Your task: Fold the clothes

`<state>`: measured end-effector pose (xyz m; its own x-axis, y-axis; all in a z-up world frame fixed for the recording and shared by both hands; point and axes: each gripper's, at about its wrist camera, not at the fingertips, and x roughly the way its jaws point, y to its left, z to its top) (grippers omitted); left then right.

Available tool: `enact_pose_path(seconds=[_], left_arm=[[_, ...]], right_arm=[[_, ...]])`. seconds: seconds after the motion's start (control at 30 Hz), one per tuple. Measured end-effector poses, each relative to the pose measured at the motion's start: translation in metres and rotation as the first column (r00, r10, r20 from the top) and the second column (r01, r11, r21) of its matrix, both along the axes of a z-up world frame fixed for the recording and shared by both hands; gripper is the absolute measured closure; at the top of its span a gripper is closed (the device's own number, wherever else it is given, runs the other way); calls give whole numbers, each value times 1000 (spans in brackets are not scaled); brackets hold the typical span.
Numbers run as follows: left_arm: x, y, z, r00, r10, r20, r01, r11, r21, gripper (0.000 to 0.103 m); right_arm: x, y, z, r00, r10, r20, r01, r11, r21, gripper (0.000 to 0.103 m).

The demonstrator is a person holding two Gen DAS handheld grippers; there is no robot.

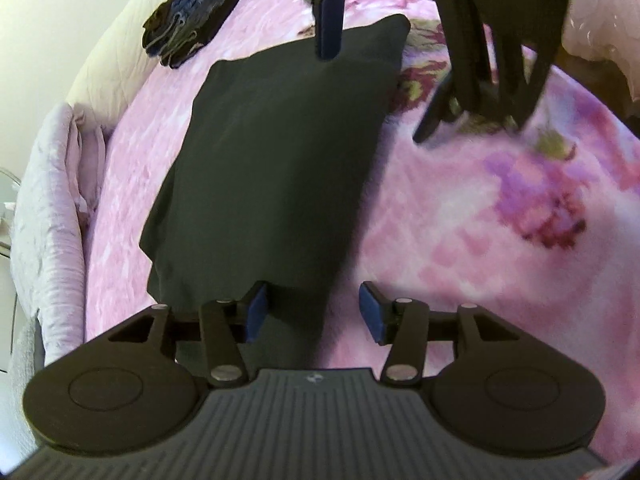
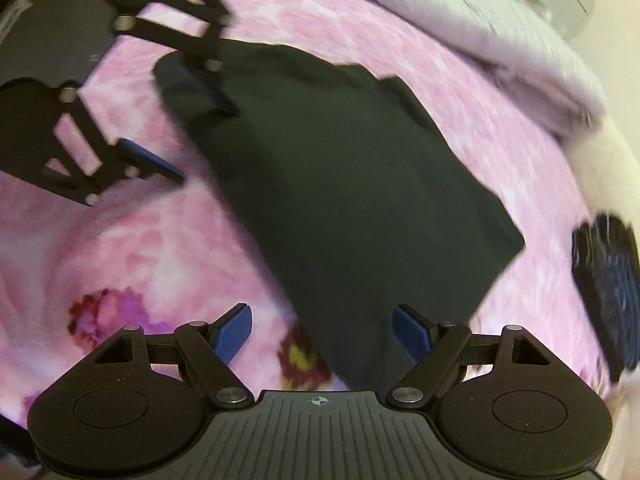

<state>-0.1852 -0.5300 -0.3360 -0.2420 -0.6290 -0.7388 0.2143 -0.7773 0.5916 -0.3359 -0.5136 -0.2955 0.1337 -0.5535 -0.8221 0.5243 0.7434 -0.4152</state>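
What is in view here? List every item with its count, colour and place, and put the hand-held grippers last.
folded garment: one, black, flat on the bedspread in the middle, between the two grippers.
stack of folded clothes: one pile, dark blue and black, on the bedspread beyond the black garment, near the bed's edge.
bedspread: one, pink with purple flowers, covering the bed.
quilt: one, pale lilac, bunched along the bed's edge.
left hand-held gripper: one, black with blue pads, open over the near end of the garment.
right hand-held gripper: one, black with blue pads, open over the opposite end.
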Motion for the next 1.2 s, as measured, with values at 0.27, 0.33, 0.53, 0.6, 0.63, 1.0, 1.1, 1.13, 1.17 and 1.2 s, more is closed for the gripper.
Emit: enact_pose_path(seconds=[0.27,0.33,0.53,0.6,0.63,1.0,1.1,1.13,1.17,1.2], left_arm=[[24,-24,-10,997,13,77,-7,997,-75,53],[32,-27,-12,995,17,95,-8,996,-93,53],[4,-14,-19,995,-82,61,90,984,-155,56],[-3,-15,-26,994,-87,67,97,980,-175,55],[-6,-17,-29,994,-87,70,99,978,-185,52],[29,-44,-30,996,-16,83,38,962,-270,39],[17,-44,-34,995,-29,93,54,959,-280,44],[14,-48,-35,995,-32,90,56,958,-280,44],[15,-51,-36,996,-31,83,53,960,-274,44],[15,-53,-36,997,-31,75,50,962,-267,47]], right_arm=[[-10,2,-15,990,106,-97,-112,992,-65,22],[-22,1,-19,986,118,-120,-130,987,-99,22],[-22,7,-26,982,149,-114,-169,966,-198,22],[-10,8,-30,980,164,-114,-186,956,-227,22],[-6,8,-32,978,169,-120,-194,951,-241,22],[-30,-3,-43,970,133,-202,-197,918,-345,22],[-28,-5,-44,971,131,-198,-196,915,-352,23],[-25,-6,-44,971,133,-197,-197,914,-355,23],[-22,-8,-45,971,134,-196,-198,912,-358,23],[-21,-10,-46,971,135,-195,-198,913,-357,23]])
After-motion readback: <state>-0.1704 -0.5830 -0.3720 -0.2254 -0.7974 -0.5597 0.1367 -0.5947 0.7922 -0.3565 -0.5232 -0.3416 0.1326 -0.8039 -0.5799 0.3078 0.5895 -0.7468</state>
